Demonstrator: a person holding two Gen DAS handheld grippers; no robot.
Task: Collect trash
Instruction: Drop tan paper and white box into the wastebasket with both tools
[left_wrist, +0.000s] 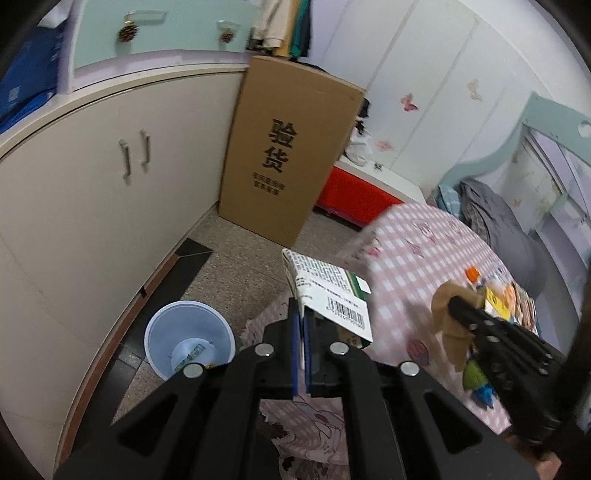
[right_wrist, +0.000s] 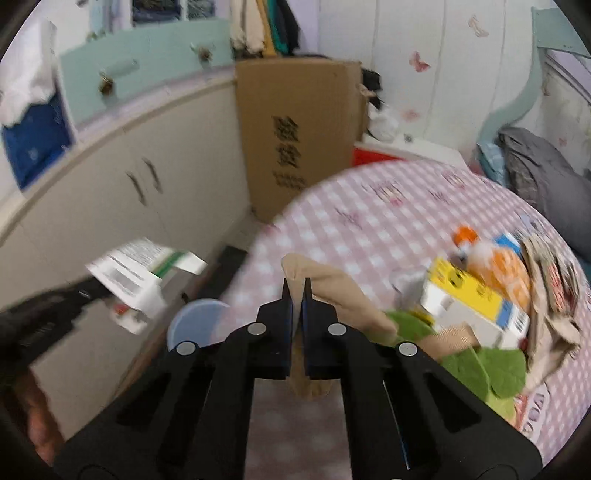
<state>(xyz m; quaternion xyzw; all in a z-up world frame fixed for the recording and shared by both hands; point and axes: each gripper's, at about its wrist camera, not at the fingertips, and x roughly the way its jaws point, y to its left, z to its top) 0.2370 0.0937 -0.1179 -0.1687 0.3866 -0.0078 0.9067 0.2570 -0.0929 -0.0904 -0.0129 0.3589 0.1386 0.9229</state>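
While left gripper (left_wrist: 303, 321) clamps carton (left_wrist: 325, 291) | right gripper (right_wrist: 296, 295) pinches brown paper (right_wrist: 332, 291)

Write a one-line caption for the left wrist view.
Left gripper clamps a flattened carton near the blue bin; right gripper holds brown paper.

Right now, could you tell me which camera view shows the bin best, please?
The left wrist view: it looks down into the whole bin on the floor, rim complete, with a wrapper at the bottom. The right wrist view shows only a blurred part of its rim, the rest hidden behind the right gripper.
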